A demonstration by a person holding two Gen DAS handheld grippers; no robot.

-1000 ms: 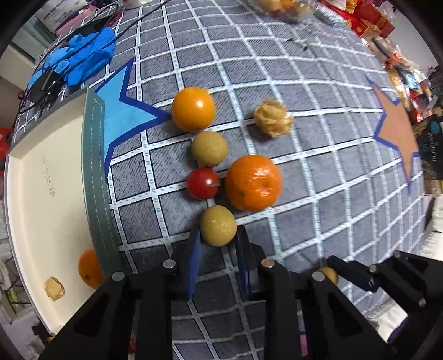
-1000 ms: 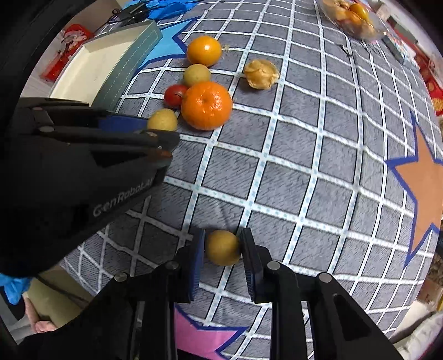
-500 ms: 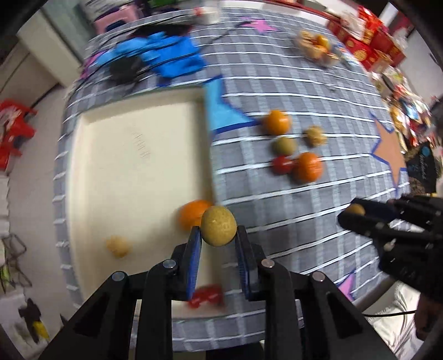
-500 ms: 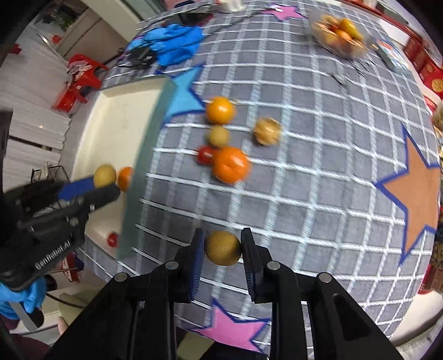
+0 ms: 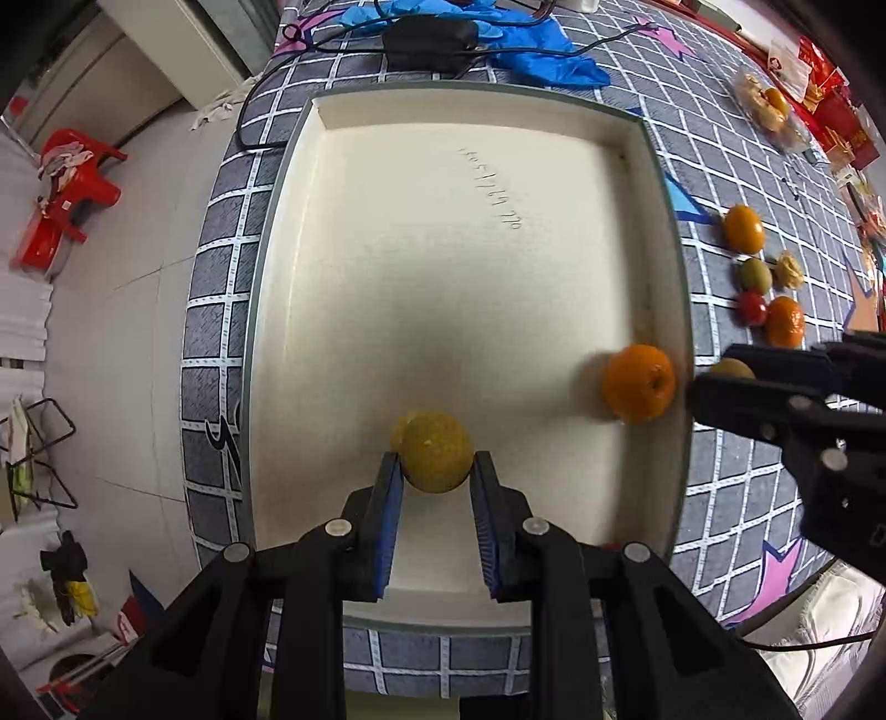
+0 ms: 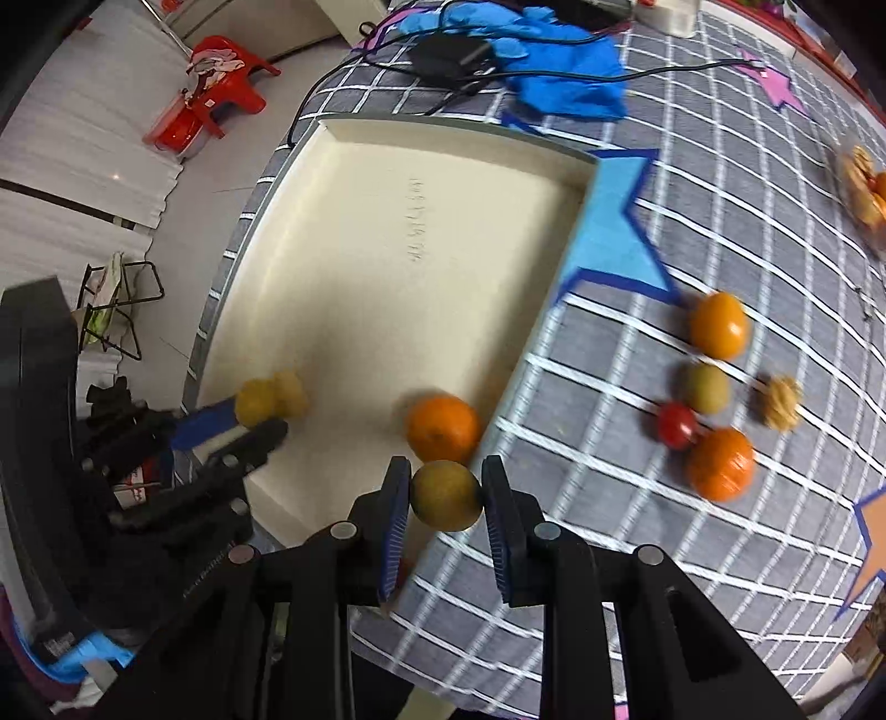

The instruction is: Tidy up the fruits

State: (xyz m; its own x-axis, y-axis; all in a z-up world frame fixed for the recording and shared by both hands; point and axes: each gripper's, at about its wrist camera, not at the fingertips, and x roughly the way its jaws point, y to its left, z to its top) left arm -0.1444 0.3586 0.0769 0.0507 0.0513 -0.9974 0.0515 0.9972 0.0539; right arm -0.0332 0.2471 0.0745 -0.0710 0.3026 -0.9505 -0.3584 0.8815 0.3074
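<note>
My left gripper (image 5: 436,462) is shut on a yellow-green round fruit (image 5: 436,443) and hangs over the near part of the cream tray (image 5: 443,249). A small pale husked fruit (image 5: 396,431) lies just behind it, and an orange (image 5: 638,382) rests against the tray's right wall. My right gripper (image 6: 446,475) is shut on a second greenish round fruit (image 6: 446,498), above the tray's right rim (image 6: 526,354) beside that orange (image 6: 443,427). On the cloth lie an orange (image 6: 718,325), a green fruit (image 6: 707,387), a red tomato (image 6: 676,423), a tangerine (image 6: 721,462) and a husked fruit (image 6: 781,402).
Blue gloves (image 5: 498,27) and a black adapter (image 5: 426,36) with cables lie past the tray's far rim. A clear bowl of fruit (image 5: 767,108) stands at the far right. The table edge runs just left of the tray, with a red stool (image 5: 72,183) on the floor below.
Both grippers lifted their fruits off the cloth and carried them left. The left one went from beside the loose fruits to over the tray; the right one reached the tray's right rim.
</note>
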